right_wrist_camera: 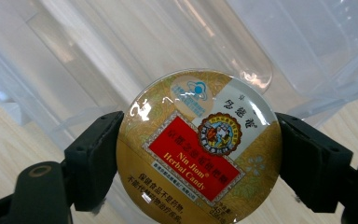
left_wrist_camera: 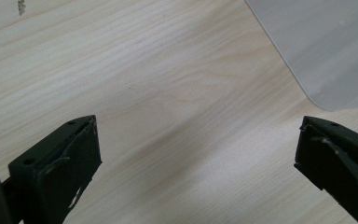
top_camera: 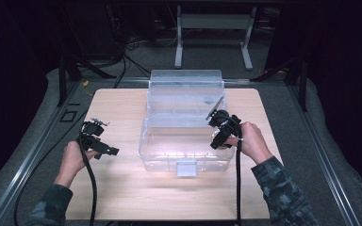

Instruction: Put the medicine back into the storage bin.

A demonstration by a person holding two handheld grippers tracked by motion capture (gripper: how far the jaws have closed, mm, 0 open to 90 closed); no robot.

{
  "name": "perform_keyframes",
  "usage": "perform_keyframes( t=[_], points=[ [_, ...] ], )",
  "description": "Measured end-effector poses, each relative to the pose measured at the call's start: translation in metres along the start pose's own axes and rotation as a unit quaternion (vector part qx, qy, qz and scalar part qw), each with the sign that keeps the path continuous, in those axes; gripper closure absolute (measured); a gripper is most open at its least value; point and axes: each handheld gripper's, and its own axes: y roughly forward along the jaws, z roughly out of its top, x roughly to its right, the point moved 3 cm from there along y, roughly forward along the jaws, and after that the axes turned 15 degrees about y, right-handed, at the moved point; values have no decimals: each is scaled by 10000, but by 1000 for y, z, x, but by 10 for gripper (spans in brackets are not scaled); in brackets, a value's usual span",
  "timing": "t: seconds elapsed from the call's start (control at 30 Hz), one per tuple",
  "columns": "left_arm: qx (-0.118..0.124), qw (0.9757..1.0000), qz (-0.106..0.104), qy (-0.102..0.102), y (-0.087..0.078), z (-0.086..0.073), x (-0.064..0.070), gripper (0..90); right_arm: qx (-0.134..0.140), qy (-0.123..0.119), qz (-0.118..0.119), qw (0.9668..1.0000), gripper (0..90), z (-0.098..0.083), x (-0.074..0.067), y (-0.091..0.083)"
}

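The right gripper hangs over the right edge of the clear box, clamped on a round gold tin with a red label. The left gripper, jaws wide apart and empty, rests on the table left of the box.

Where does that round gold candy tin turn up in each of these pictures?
High view: round gold candy tin right of centre, at the clear plastic box's right end.
Left gripper view: the tin isn't seen here.
Right gripper view: tin centre, clamped between black jaws.
Shared landmark: the light wooden table.
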Motion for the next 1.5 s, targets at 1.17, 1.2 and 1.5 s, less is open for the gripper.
perform_keyframes(
  t=[1.17,1.2,1.5],
  points=[
    [-65,10000,-66,20,6,-1,1,0,-524,127,235,9983,201,-10,1,29],
    [-68,10000,-62,35,5,-2,1,0,-503,147,234,9983,200,-10,0,29],
    [-81,9999,-65,60,4,-1,1,0,-591,177,207,9979,196,-11,0,32]
  ],
)
